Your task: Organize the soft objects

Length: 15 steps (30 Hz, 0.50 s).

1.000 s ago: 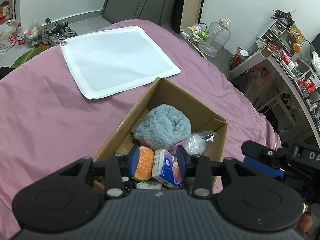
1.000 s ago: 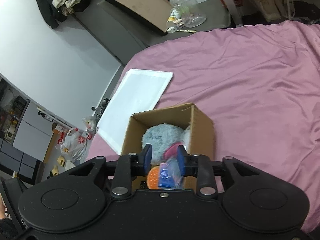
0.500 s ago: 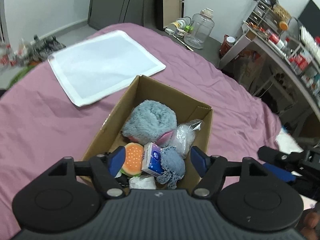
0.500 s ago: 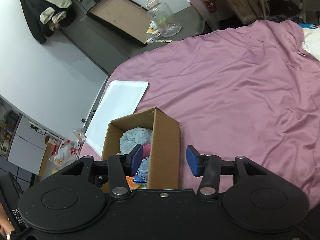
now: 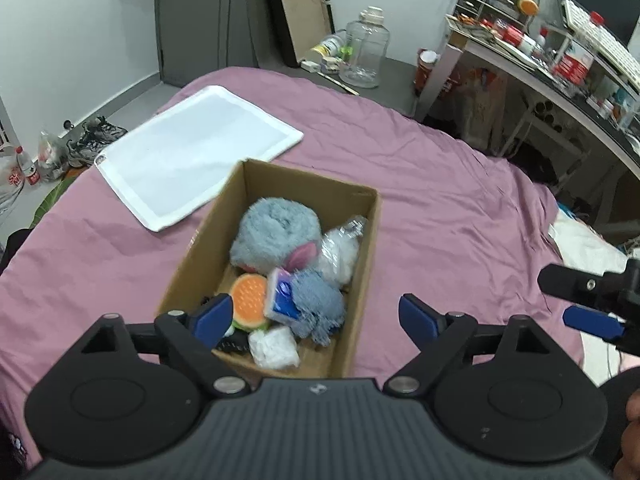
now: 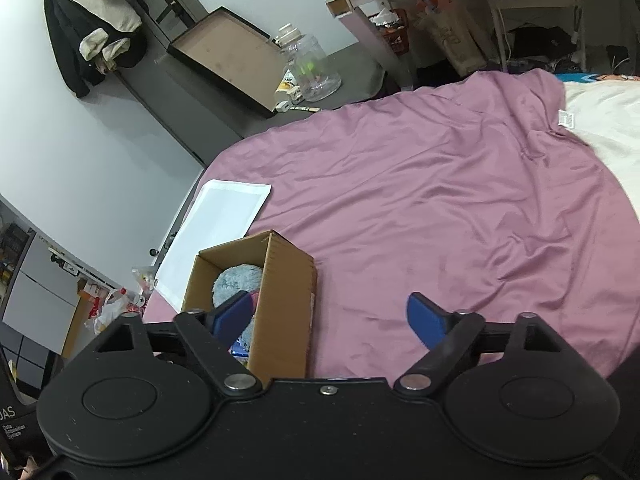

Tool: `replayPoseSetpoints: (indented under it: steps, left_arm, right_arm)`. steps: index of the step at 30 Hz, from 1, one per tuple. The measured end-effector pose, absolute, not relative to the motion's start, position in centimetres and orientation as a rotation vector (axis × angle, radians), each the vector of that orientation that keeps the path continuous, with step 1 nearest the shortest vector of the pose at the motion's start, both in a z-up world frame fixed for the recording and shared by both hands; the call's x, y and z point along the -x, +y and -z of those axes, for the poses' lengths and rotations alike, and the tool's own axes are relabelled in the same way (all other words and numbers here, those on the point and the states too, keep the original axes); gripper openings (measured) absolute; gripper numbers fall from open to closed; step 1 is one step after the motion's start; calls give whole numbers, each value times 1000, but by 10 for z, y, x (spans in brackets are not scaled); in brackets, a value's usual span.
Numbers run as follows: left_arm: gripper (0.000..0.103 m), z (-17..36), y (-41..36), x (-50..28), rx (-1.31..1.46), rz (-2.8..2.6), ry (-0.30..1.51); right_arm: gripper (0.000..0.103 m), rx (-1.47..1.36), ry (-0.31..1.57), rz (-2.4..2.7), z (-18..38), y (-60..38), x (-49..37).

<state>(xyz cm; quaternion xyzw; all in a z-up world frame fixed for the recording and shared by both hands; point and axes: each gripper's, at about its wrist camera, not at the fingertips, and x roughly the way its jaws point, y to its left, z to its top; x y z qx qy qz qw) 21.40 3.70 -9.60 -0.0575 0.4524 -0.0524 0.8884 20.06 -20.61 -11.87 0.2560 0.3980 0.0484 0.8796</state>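
A cardboard box (image 5: 366, 248) (image 6: 288, 292) sits on the pink bed cover. Inside lie a grey-blue plush (image 5: 276, 232) (image 6: 234, 284), an orange burger toy (image 5: 250, 296), a tissue pack (image 5: 282, 296), a blue knitted cloth (image 5: 320, 304), a clear plastic bag (image 5: 340, 250) and a white wad (image 5: 274, 346). My left gripper (image 5: 316, 314) hangs open above the box's near end, holding nothing. My right gripper (image 6: 334, 318) is open too, straddling the box's right wall from above and behind; it also shows at the right edge (image 5: 592, 308) of the left wrist view.
A white flat mat (image 5: 192, 156) (image 6: 218, 232) lies beyond the box. The pink bed cover (image 6: 440, 216) stretches wide to the right. A large clear jar (image 5: 366, 56), a desk with clutter (image 5: 560, 52) and shoes (image 5: 90, 138) stand around the bed.
Both grippers have opened wide and pulled back and up from the box. The tissue pack and blue cloth now lie loose in the box.
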Motion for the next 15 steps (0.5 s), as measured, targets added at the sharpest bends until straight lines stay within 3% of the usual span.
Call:
replayPoseSetpoints:
  steps: [7, 15]
  left_arm:
    - [92, 75, 30, -192, 110, 74, 925]
    - [102, 46, 25, -162, 91, 46, 886]
  right_arm:
    - [103, -487, 797, -129, 101, -215, -183]
    - [103, -386, 779, -173, 76, -214, -161]
